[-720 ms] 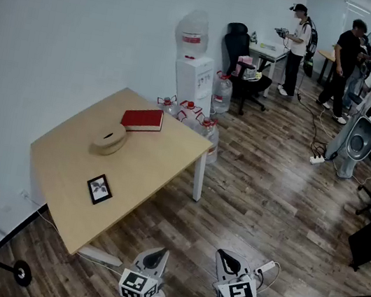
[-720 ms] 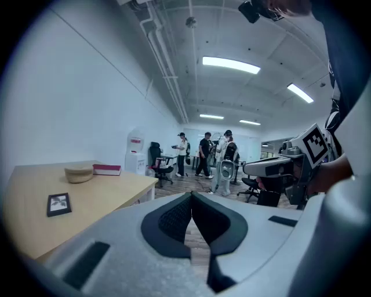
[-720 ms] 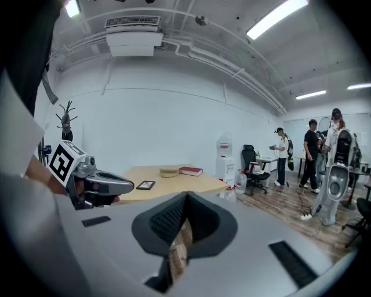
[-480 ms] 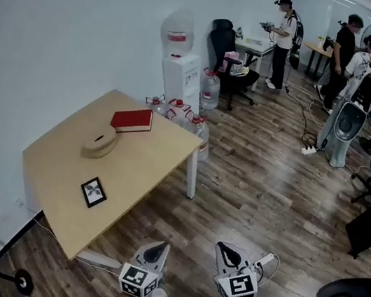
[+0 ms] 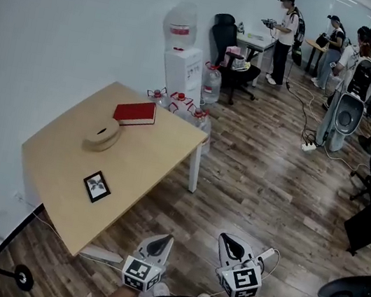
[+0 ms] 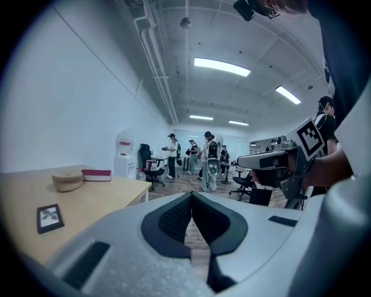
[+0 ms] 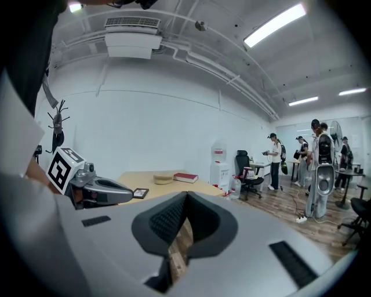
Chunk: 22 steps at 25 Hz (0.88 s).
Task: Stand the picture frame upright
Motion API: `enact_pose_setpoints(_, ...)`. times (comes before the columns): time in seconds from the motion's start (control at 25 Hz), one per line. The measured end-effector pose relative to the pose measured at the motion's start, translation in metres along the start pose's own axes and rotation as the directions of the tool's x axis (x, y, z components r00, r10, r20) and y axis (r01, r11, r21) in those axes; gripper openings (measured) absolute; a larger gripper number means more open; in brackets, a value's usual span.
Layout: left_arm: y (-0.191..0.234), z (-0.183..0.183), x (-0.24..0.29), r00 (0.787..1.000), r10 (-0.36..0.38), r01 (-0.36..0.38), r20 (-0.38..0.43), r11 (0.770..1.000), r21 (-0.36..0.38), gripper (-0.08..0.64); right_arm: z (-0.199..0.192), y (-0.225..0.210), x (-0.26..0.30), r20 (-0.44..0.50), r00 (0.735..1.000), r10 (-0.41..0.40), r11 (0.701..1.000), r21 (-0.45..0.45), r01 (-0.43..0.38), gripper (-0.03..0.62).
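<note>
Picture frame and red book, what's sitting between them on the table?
A round tan object sits between the picture frame and the red book, touching neither. The head view shows it best.

In the head view, the image inside the small black picture frame (image 5: 96, 186) on the pale wooden table (image 5: 149, 152) is too small to be made out. The person's forearms are cut off by the lower edge behind the left gripper (image 5: 163, 241) and the right gripper (image 5: 228, 243). A black wheeled stand (image 5: 22, 276) is cropped at the lower left corner. In the left gripper view, the table's near edge is covered by that gripper's grey body.
</note>
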<state>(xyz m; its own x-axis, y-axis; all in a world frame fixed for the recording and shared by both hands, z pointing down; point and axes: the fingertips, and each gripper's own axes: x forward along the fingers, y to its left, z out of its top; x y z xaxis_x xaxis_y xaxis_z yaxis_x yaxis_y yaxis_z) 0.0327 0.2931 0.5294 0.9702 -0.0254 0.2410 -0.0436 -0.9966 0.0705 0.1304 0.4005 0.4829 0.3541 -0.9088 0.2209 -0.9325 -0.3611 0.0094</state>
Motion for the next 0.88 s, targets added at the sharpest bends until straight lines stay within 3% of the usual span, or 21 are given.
enact_pose_setpoints(0.64, 0.095, -0.003, -0.051, 1.0, 0.004, -0.004, 0.004, 1.0, 0.017, 0.005, 0.018, 0.056, 0.056, 0.013, 0.998, -0.06, 0.997, 0.052, 0.059, 0.009)
enact_pose_setpoints(0.88, 0.125, -0.003, -0.059, 0.999, 0.038, -0.037, 0.016, 0.999, -0.025, 0.005, 0.017, 0.067, 0.074, -0.003, 0.999, -0.053, 0.997, 0.06, 0.053, 0.009)
